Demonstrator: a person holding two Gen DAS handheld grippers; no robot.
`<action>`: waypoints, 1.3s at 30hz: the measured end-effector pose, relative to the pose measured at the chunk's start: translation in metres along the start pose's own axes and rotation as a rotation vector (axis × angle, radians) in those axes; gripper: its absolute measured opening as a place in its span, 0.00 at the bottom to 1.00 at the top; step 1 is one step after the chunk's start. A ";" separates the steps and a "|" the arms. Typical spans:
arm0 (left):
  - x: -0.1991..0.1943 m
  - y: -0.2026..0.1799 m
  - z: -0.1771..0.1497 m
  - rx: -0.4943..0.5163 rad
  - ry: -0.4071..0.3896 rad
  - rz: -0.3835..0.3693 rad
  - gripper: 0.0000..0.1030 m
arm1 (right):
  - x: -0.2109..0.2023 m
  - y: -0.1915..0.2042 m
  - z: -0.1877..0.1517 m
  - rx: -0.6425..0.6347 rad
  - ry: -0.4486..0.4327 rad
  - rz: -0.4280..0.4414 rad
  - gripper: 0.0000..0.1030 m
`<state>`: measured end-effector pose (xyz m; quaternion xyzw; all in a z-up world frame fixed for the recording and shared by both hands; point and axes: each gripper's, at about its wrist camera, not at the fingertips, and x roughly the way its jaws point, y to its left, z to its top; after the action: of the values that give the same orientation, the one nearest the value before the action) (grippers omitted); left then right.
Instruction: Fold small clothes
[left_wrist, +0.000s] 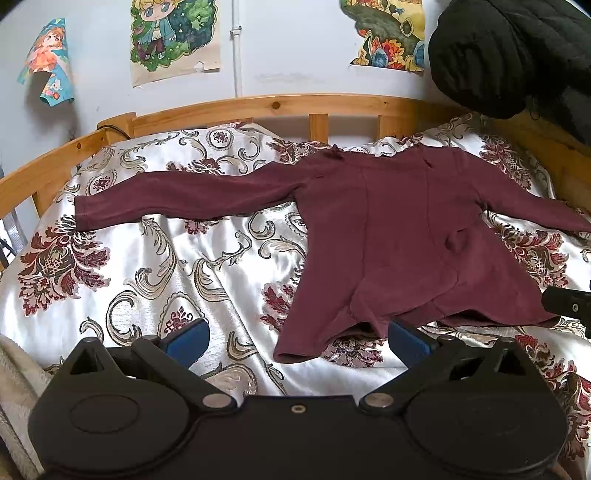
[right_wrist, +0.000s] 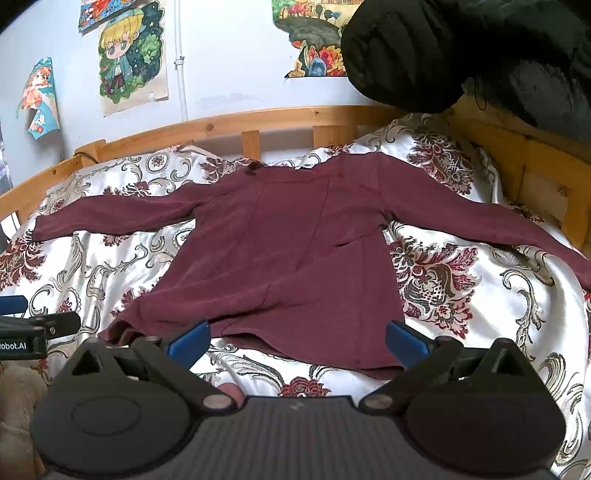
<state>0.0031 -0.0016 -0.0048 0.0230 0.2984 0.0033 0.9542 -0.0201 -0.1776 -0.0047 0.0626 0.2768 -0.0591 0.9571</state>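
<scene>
We see maroon top (left_wrist: 399, 236) lying flat on bed's patterned cover (left_wrist: 147, 266), both sleeves spread out, hem toward us, neck toward wooden rail (left_wrist: 258, 103) at 12 o'clock. Left gripper (left_wrist: 298, 341): fingers wide, holding nothing, hem corner just beyond. Right gripper (right_wrist: 298, 339): fingers wide, empty, by hem edge. Black jacket (right_wrist: 461, 55) at 1 o'clock

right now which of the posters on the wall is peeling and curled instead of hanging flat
The orange-and-blue cartoon poster farthest left: its edges curl off the white wall. The blond-character poster and the colourful landscape poster hang mostly flat.
</scene>
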 end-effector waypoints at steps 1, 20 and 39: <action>0.000 0.000 0.000 0.000 -0.001 0.000 0.99 | 0.000 0.000 0.000 0.000 0.000 0.000 1.00; 0.019 -0.005 0.044 0.025 0.063 -0.042 0.99 | 0.010 -0.029 0.012 0.128 -0.048 -0.133 1.00; 0.158 -0.039 0.126 0.070 0.071 -0.206 0.99 | 0.014 -0.241 0.045 0.547 -0.145 -0.517 1.00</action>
<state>0.2048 -0.0430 0.0068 0.0254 0.3329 -0.1041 0.9369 -0.0203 -0.4233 0.0039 0.2394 0.1892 -0.3743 0.8757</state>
